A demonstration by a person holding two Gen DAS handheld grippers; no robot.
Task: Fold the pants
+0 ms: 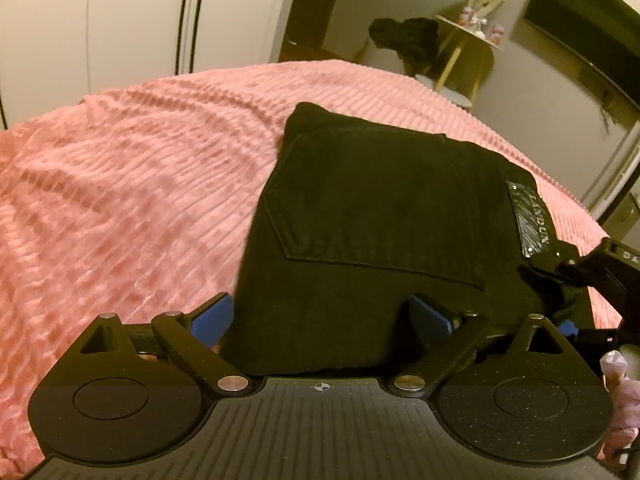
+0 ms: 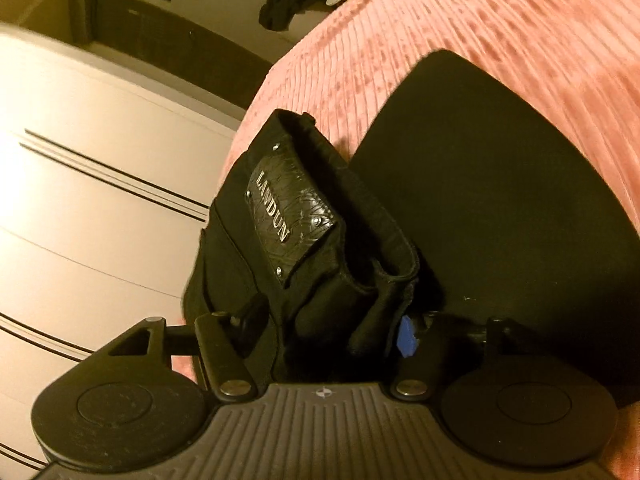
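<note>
Closest to me in the left wrist view, the left gripper [image 1: 320, 316] stands spread wide, its blue pads [image 1: 216, 316] on either side of the near edge of the pants [image 1: 376, 216]; the cloth lies between them, but I see no pad pressing on it. The black pants sit folded into a compact block on the pink ribbed bedspread [image 1: 132, 184], back pocket [image 1: 372, 204] facing up. At the right edge of the block is the waistband with a dark leather patch [image 1: 534, 216] lettered LANDUN.

In the right wrist view, the right gripper [image 2: 328, 332] has its jaws at a middling width around the bunched waistband end of the pants [image 2: 312, 280]. The fabric fills the gap and hides most of the pads; only a sliver of one blue pad [image 2: 408, 336] shows at the right side, against the cloth, so it looks clamped on the waistband. The leather patch [image 2: 288, 216] stands just beyond the fingers, tilted. A flat folded part of the pants [image 2: 492, 200] lies to the right on the bedspread [image 2: 520, 52].

Farther off, a white wardrobe [image 1: 132, 16] stands past the bed, and a dark garment [image 1: 404, 36] is draped beside a small gold-legged side table [image 1: 464, 40].
</note>
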